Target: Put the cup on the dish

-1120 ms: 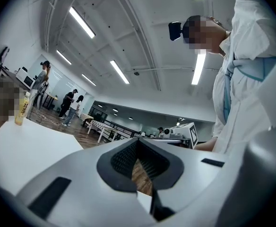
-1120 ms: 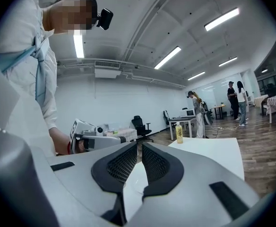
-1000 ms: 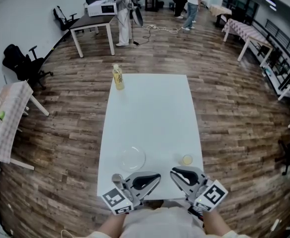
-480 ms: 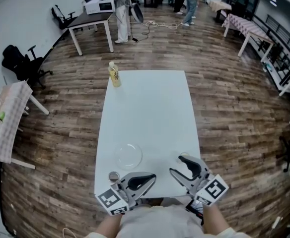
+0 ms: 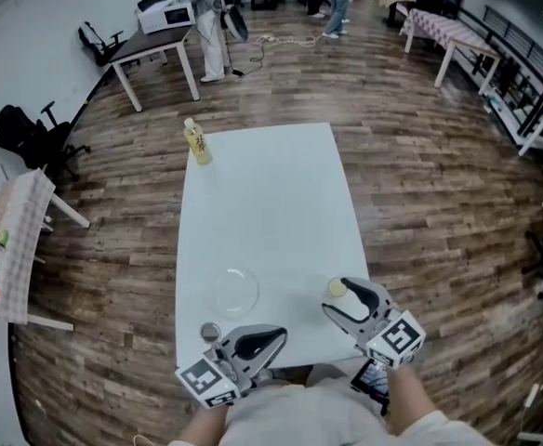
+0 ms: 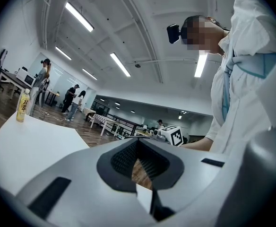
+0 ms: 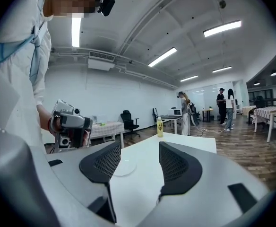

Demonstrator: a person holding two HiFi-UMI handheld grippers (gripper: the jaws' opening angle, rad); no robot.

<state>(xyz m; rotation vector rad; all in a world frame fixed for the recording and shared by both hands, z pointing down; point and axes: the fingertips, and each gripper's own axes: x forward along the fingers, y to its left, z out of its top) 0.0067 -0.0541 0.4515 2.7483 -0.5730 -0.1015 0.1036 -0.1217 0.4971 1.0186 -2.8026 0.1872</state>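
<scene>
A small yellowish cup (image 5: 337, 288) stands on the white table (image 5: 262, 212) near its front right corner. My right gripper (image 5: 335, 301) is right at the cup, its far jaw tip beside it. Its jaws are opening and nothing is between them in the right gripper view (image 7: 135, 162), where the cup is hidden. A clear glass dish (image 5: 232, 291) (image 7: 123, 167) lies to the left of the cup. My left gripper (image 5: 276, 337) (image 6: 137, 160) hovers at the table's front edge, shut and empty.
A yellow bottle (image 5: 195, 143) (image 7: 160, 126) (image 6: 21, 106) stands at the table's far left corner. A small grey round thing (image 5: 210, 331) sits at the front left by my left gripper. Desks, chairs and standing people are far off around the room.
The right gripper's jaws have gone from shut to wide apart, and it has edged forward to the cup. The left gripper stays shut at the front edge.
</scene>
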